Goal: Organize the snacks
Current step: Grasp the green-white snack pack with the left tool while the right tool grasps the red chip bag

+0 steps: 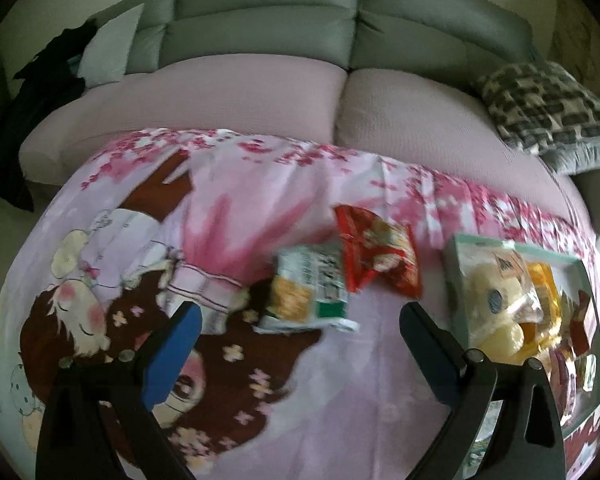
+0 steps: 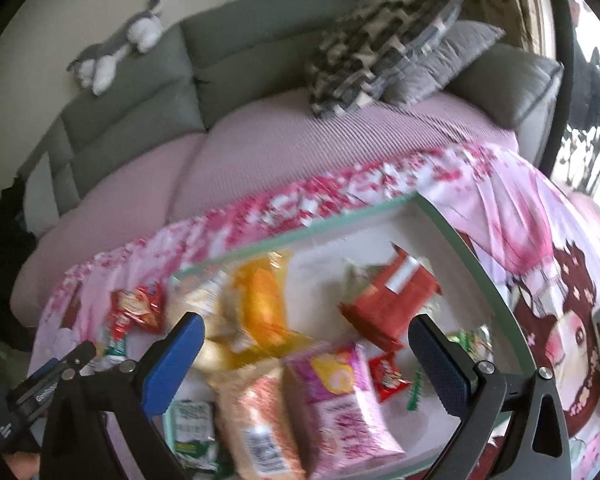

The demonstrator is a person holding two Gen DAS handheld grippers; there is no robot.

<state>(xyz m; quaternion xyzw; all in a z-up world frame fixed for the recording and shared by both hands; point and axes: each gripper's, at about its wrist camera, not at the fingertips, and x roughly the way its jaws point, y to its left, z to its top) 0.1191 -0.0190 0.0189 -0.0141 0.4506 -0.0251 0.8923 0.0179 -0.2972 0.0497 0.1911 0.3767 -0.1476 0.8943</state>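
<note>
Both left gripper (image 1: 300, 332) & right gripper (image 2: 306, 350) spread wide, empty; green-white snack bag (image 1: 310, 288) lying mid-frame on blanket (image 1: 300, 400), prob light, crinkly, slippery — best pinched at sealed edge.

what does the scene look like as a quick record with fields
surface: printed pink cloth in front of a sofa
tray: green-rimmed tray holding several snack packs
outside tray: red snack bag and green-white snack pack on the cloth
left gripper: open, empty, just short of the green-white pack
right gripper: open, empty, over the tray
image: motion-blurred
</note>
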